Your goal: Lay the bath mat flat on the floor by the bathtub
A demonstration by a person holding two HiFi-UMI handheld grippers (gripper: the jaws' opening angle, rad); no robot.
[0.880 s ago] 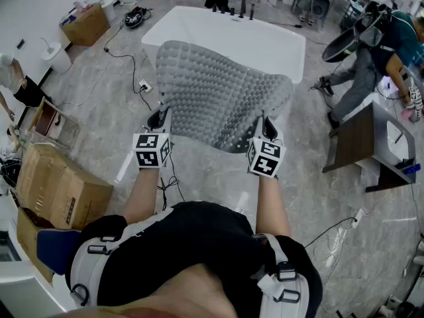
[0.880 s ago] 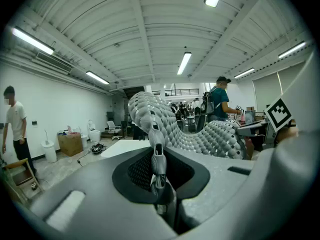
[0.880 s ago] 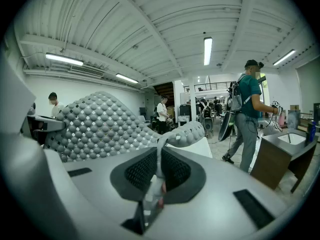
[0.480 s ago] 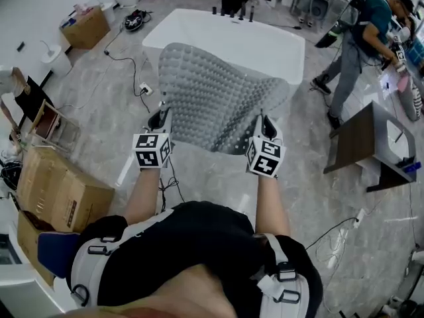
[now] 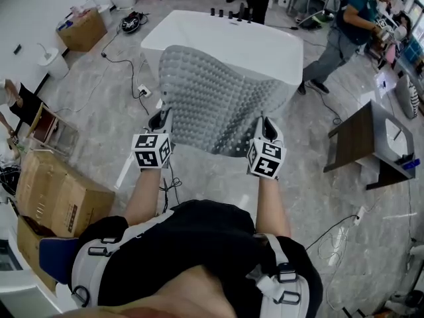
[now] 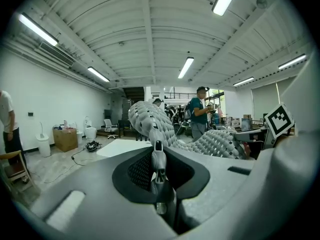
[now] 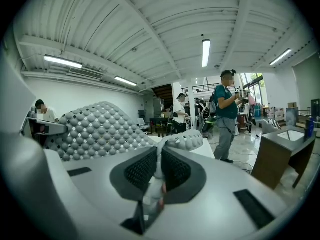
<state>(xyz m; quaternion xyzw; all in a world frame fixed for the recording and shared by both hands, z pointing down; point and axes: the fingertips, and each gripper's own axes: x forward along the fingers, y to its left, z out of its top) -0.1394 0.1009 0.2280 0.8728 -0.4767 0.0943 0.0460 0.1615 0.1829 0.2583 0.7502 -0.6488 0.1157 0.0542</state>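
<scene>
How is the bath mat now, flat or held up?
Held up: the mat arches between left gripper and right gripper, shut on its edge.

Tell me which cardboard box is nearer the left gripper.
The big cardboard box at lower left; the smaller box stands far off by the wall.

Right gripper (image 7: 159, 166), jaws closed on the thin edge of a grey studded rubber bath mat (image 7: 95, 126), which billows up to the left. Behind: white bathtub (image 7: 206, 150); right, a standing person in a teal shirt (image 7: 226, 116) and a dark wooden table (image 7: 272, 161).
</scene>
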